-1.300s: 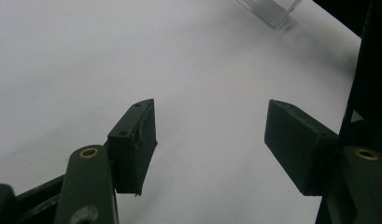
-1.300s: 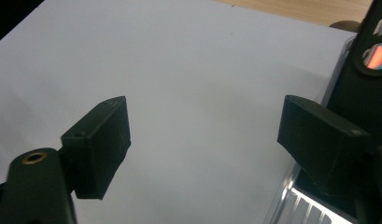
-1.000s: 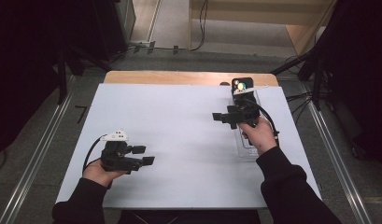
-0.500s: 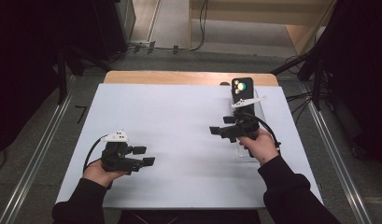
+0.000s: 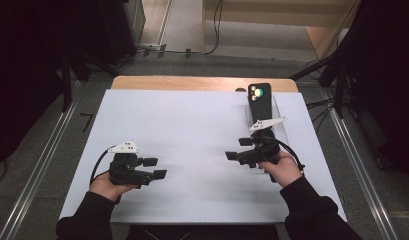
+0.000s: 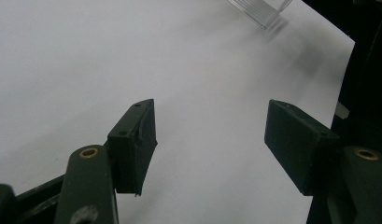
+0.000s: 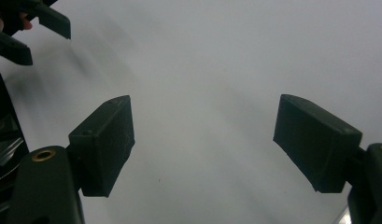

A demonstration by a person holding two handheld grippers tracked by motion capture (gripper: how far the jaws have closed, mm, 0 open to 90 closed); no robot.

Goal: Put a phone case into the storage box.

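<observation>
The phone (image 5: 259, 99) is seen standing in a clear stand (image 5: 278, 126) at the far right of the white table (image 5: 192, 130), its camera lenses facing the high view. The right gripper (image 5: 234, 156) is held nearer the person than the stand, apart from it, with its jaws spread wide and nothing between them; in the right gripper view only bare table is seen between the pads. The left gripper (image 5: 159, 168) is rested low at the near left, jaws likewise parted and empty, with a corner of the clear stand (image 6: 261, 11) seen far off in its own view.

The work in hand is judged to be finished with the phone seated, and the step now to be a retreat. It is best done by keeping the right gripper's jaws apart and well clear of the stand, so that the light plastic is not nudged and the phone is not tipped. The trailing cable (image 5: 287, 150) should be kept from dragging against the stand.
</observation>
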